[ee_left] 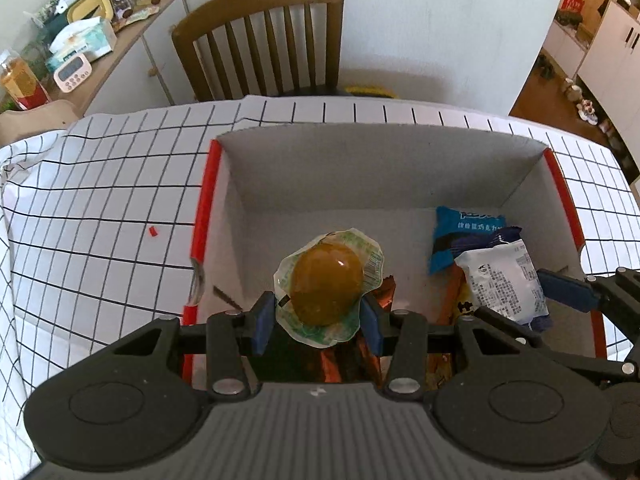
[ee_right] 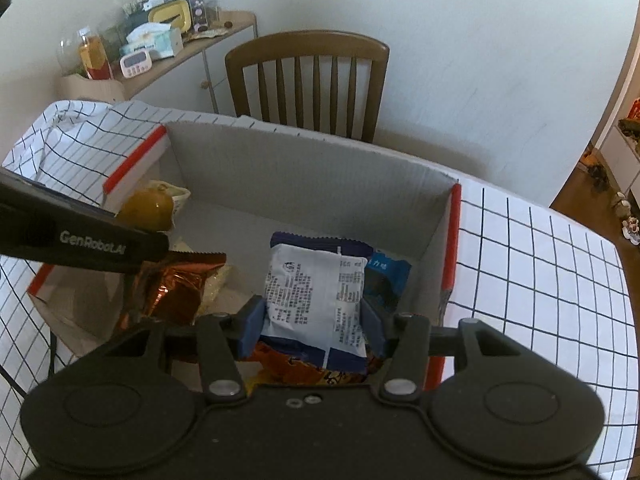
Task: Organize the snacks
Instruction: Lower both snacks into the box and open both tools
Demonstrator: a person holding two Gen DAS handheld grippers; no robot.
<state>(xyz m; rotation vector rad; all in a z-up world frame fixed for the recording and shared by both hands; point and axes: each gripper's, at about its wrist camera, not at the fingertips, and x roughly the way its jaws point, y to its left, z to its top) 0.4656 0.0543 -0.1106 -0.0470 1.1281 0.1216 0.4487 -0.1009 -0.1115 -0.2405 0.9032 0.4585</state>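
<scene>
My left gripper (ee_left: pixel 317 316) is shut on a brown jelly cup (ee_left: pixel 326 284) with a green-white foil rim, held above the cardboard box (ee_left: pixel 360 168). My right gripper (ee_right: pixel 314 322) is shut on a white and purple snack packet (ee_right: pixel 316 292), held inside the box near its right side. That packet also shows in the left wrist view (ee_left: pixel 504 280). A blue packet (ee_left: pixel 460 236) lies on the box floor behind it. A copper foil packet (ee_right: pixel 172 284) and an orange packet (ee_right: pixel 304 372) lie at the near end. The jelly cup also shows in the right wrist view (ee_right: pixel 146 206).
The box has red-edged side walls (ee_left: pixel 204 208) and sits on a table with a white black-grid cloth (ee_left: pixel 100 184). A wooden chair (ee_left: pixel 264 44) stands behind the table. A cluttered side cabinet (ee_left: pixel 92 36) is at the back left. A small red scrap (ee_left: pixel 153 231) lies on the cloth.
</scene>
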